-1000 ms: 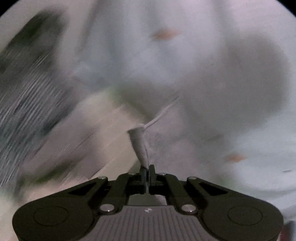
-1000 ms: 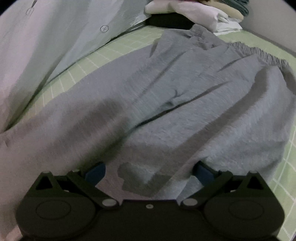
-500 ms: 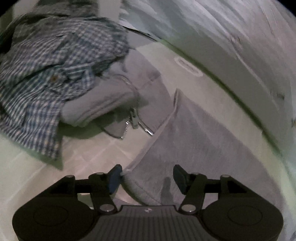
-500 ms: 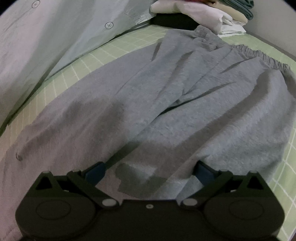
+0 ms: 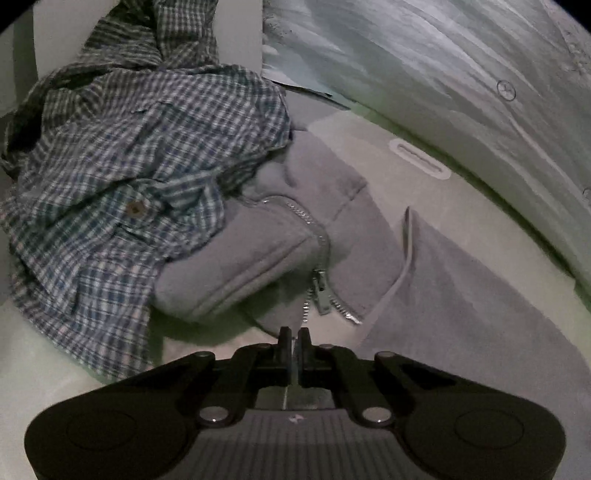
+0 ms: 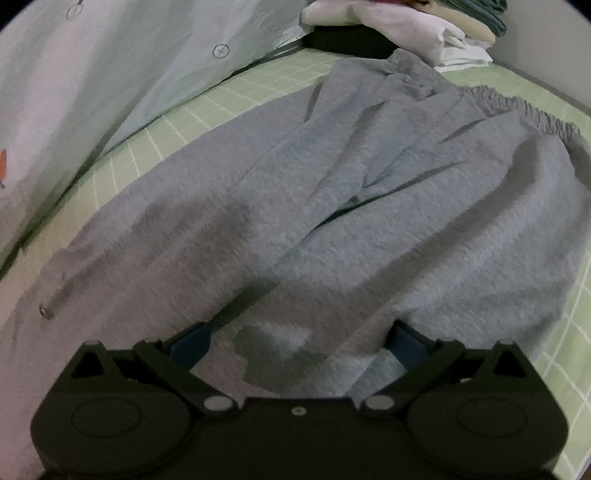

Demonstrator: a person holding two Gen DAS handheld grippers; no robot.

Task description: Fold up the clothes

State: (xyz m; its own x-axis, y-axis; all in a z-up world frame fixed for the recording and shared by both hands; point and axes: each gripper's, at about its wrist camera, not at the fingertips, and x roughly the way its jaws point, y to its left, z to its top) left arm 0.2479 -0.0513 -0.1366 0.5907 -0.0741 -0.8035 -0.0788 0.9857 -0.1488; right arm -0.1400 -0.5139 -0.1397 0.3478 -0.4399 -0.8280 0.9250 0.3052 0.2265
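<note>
Grey sweatpants (image 6: 369, 221) lie spread on a green grid mat (image 6: 184, 122), waistband at the far right. My right gripper (image 6: 299, 343) rests open on the near part of the cloth, its blue pads (image 6: 192, 343) wide apart with fabric between them. In the left wrist view one grey trouser leg (image 5: 461, 314) runs off to the right. My left gripper (image 5: 294, 332) is shut low over the mat at that leg's hem corner, with only a thin pale sliver showing between its pads.
A grey zip hoodie (image 5: 277, 240) and a crumpled blue checked shirt (image 5: 129, 166) lie just ahead of the left gripper. A person's pale buttoned shirt (image 6: 92, 92) hangs along the mat's edge. Folded clothes (image 6: 406, 29) are stacked at the far end.
The left gripper dropped a pale strip of cloth, swung down to the trouser hem, opened around it and shut. The right gripper kept still, while the pale shirt drew back to the left.
</note>
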